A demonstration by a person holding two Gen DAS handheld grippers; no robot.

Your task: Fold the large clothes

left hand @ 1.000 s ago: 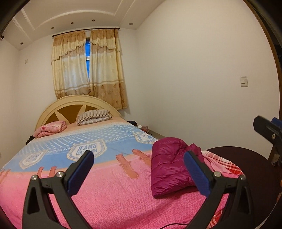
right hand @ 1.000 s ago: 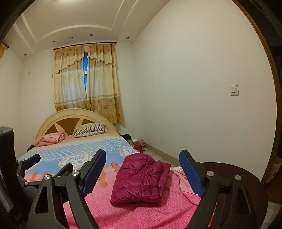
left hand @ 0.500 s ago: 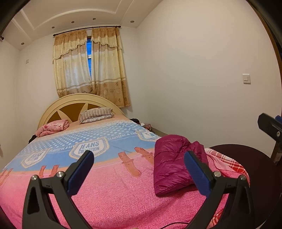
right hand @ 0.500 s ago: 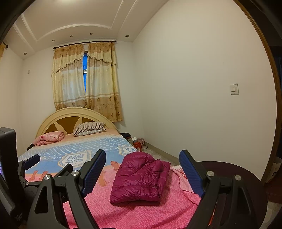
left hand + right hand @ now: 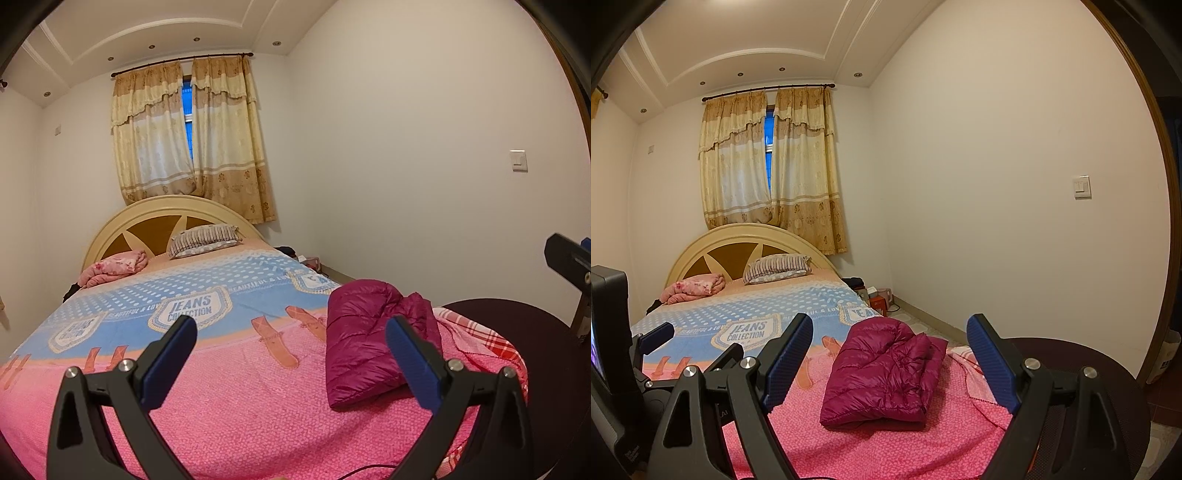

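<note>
A magenta puffer jacket (image 5: pixel 365 339) lies folded into a compact bundle on the pink end of the bed (image 5: pixel 240 406), near its right edge; in the right wrist view the jacket (image 5: pixel 886 373) sits between my fingers, farther off. My left gripper (image 5: pixel 291 354) is open and empty, held above the bed's foot, left of the jacket. My right gripper (image 5: pixel 890 354) is open and empty, held back from the jacket. The left gripper (image 5: pixel 653 336) shows at the left of the right wrist view, and part of the right gripper (image 5: pixel 569 258) at the right edge of the left wrist view.
The bed has a cream headboard (image 5: pixel 162 221), a striped pillow (image 5: pixel 203 240) and a pink folded blanket (image 5: pixel 114 267). A red checked cloth (image 5: pixel 476 328) lies by the jacket. A dark round table (image 5: pixel 1108 369) stands at the right. Small items sit on the floor by the wall (image 5: pixel 875 295).
Both grippers have drifted slightly, so the views shifted a little. The jacket has not moved and both grippers stay open.
</note>
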